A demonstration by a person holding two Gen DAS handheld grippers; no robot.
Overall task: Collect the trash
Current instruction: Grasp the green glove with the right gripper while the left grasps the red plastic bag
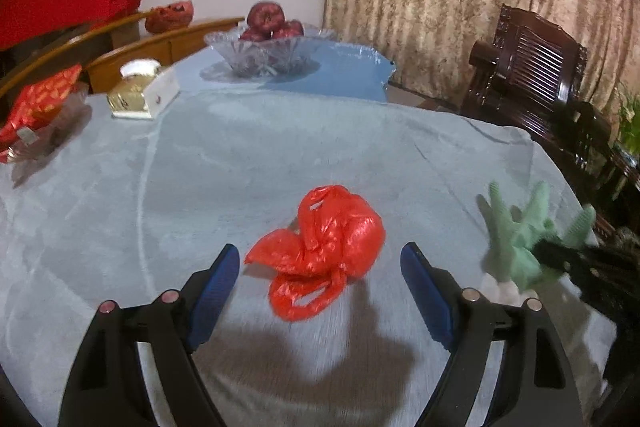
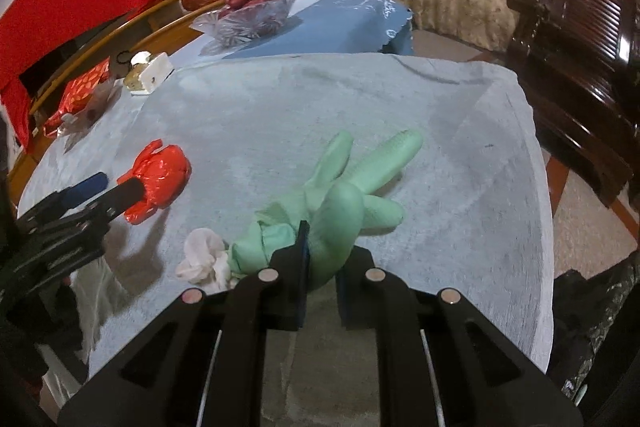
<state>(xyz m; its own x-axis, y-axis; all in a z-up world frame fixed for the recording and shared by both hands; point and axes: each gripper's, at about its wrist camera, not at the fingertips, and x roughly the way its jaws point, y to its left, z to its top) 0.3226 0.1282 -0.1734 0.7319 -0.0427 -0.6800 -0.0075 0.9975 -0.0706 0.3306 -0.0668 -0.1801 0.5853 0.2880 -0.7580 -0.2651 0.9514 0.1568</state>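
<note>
A crumpled red plastic bag lies on the pale cloth of the table. My left gripper stands open around it, one blue pad on each side, neither pad touching. In the right wrist view my right gripper is shut on a green rubber glove, whose puffed fingers stick up and away. The glove and the right gripper show at the right edge of the left wrist view. The red bag and the left gripper sit at the left in the right wrist view. A crumpled white tissue lies beside the glove.
At the far end stand a glass bowl of red apples, a white and gold box and a red wrapped packet. A dark wooden chair stands right of the table. The table's edge drops off at the right.
</note>
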